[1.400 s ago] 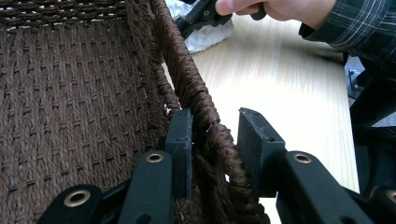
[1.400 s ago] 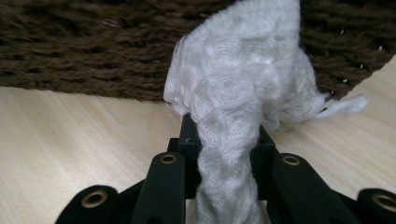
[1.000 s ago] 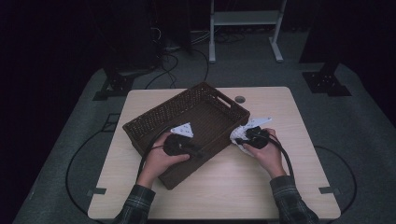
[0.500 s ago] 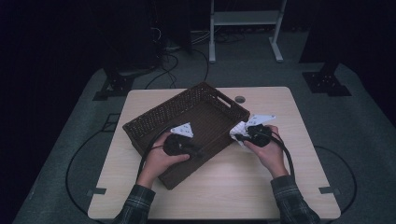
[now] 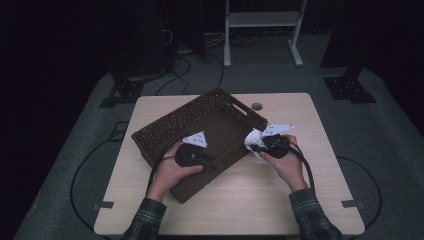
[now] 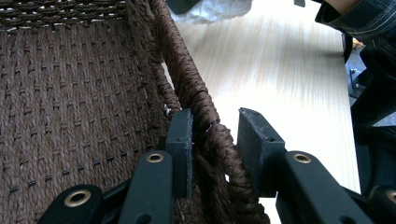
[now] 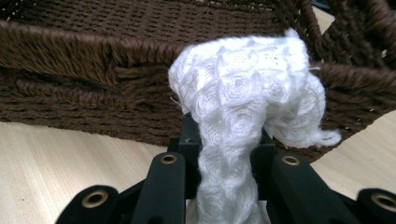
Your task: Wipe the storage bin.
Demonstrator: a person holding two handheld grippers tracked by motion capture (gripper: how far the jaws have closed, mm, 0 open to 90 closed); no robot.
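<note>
Left gripper straddles the near wall of the brown woven basket, one jaw inside, one outside, its hold unclear. Right gripper is clamped on a crumpled white cloth, just outside the basket's right wall above the table.

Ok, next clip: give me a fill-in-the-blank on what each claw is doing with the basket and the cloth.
1. The right claw is shut on a crumpled ____ cloth.
2. The left claw straddles the ____ of the brown woven basket.
3. In the high view, the cloth is at the basket's ____ side.
4. The basket rests on a light ____ table.

Missing words: white; rim; right; wooden
</note>
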